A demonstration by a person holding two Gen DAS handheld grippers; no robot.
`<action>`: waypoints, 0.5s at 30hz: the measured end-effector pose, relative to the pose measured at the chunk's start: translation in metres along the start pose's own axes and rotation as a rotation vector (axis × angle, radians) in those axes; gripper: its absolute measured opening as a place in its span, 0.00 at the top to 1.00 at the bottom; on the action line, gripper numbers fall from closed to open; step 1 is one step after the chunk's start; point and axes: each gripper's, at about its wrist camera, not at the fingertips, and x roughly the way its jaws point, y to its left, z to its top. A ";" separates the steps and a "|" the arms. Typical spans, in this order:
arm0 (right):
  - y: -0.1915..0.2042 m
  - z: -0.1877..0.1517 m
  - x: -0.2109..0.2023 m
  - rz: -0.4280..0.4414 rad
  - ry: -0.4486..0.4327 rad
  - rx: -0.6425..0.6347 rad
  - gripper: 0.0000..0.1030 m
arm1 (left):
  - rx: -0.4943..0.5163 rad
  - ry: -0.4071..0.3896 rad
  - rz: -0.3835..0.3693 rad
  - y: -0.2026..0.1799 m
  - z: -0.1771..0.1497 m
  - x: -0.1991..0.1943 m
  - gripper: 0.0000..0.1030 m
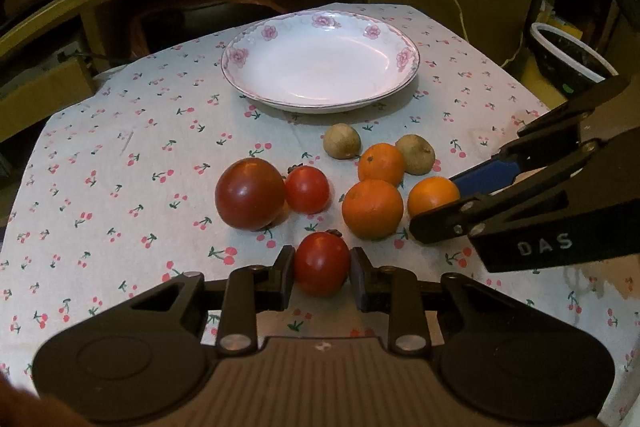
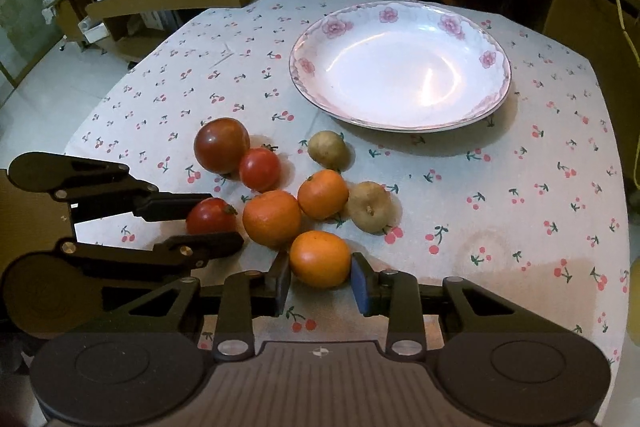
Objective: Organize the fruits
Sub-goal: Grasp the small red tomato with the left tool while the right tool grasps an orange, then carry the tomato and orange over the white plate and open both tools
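I am sitting with the left gripper (image 1: 322,277) straddling the near tomato (image 1: 322,263), which is lying straight ahead between its pads; jaws apart, about touching its sides, not clearly clamped. The right gripper (image 2: 320,281) is bracketing the near orange (image 2: 320,258) the same way, blue pads just beside it. Both fruits are resting on the cloth (image 1: 120,155), with the plate (image 1: 320,61) waiting empty beyond the pile.

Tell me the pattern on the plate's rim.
Pink flowers on the white plate rim; clearest in the right wrist view.
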 end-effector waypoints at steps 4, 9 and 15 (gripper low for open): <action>0.001 -0.001 -0.008 0.011 -0.014 0.001 0.69 | -0.023 -0.007 0.021 -0.001 0.001 -0.009 0.67; 0.000 0.004 -0.028 0.012 -0.083 0.011 0.69 | -0.039 -0.043 0.016 -0.002 0.020 -0.023 0.67; -0.019 0.027 -0.031 -0.004 -0.151 0.071 0.69 | -0.042 -0.090 0.003 0.004 0.056 -0.008 0.67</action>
